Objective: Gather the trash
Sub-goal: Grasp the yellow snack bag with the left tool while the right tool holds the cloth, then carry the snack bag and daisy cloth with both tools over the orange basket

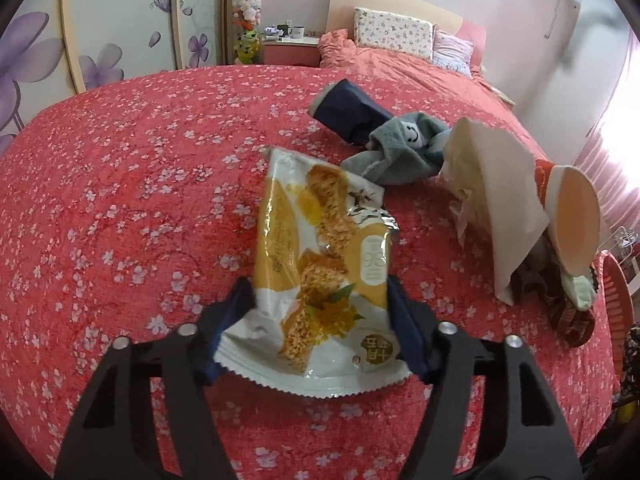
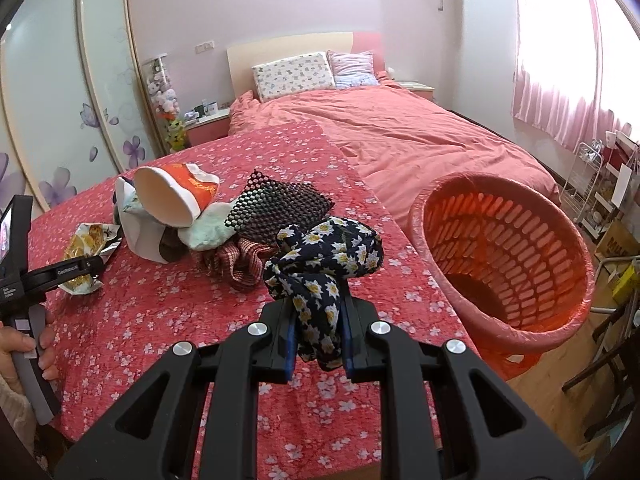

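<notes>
Right now your left gripper (image 1: 320, 300) is clamped on the snack wrapper (image 1: 320, 280), which sticks out forward between its fingers; your right gripper (image 2: 320, 332) pinches the floral cloth (image 2: 324, 268).

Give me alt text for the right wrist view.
The right tongs grip a floral cloth over a red bedspread, with an orange basket to the right. Further back lie a paper cup, mesh and cloths; at left, the left tongs hold a wrapper.
</notes>
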Available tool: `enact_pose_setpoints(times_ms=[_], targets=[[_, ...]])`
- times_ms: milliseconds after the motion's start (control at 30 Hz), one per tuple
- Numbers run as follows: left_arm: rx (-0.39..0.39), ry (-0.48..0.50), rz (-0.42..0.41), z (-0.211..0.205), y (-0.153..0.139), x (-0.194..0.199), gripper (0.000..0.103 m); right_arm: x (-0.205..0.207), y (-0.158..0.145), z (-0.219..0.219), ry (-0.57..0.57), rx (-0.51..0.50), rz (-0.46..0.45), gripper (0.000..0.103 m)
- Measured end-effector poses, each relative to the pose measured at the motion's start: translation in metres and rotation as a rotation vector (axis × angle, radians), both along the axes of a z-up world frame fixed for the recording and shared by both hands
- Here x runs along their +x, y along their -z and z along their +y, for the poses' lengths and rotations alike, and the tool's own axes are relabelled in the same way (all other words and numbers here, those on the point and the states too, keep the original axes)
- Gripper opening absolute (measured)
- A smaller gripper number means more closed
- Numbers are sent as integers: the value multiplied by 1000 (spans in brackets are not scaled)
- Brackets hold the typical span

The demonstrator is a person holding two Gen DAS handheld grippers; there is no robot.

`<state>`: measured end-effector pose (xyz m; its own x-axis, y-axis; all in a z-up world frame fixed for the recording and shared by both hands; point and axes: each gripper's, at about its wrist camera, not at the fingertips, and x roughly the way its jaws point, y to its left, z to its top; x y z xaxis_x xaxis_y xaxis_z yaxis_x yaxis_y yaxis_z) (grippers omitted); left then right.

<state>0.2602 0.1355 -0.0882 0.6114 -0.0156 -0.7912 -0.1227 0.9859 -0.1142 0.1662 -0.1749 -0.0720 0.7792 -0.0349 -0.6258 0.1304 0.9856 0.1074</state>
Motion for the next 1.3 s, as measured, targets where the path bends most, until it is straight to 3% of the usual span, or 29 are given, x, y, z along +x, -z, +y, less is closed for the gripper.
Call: enact_pose_setpoints(times_ms=[200,333,433,533,600,667,1033,1300], targets=[[9,5,-28,-1,-11,-12,49,-6,-5,-7,15,-1,-15,17],[7,3,-33,-2,-15,-17,48,-9,-9,-12,28,2,-26,17],[9,4,-1,-4,-10,-12,58,-11,-10,-16,38,5,-30,17],[-13,-1,10,-4,-4,-11,61,-13,-10,-21,48,10,-33,17],[-21,21,1,-8,-2,-12,44,-14,-12,-23,54,8,-35,17],[-22,35,-19,-11,-5,-15,38,-16,-13,-26,60,8,-40,17],[-45,47,-126,-18,-57,-41,36,-26,-27,-46,106,3,-93,19],[-72,139,-212,-64,-106,-65,37,-33,-34,-64,144,2,-135,19]])
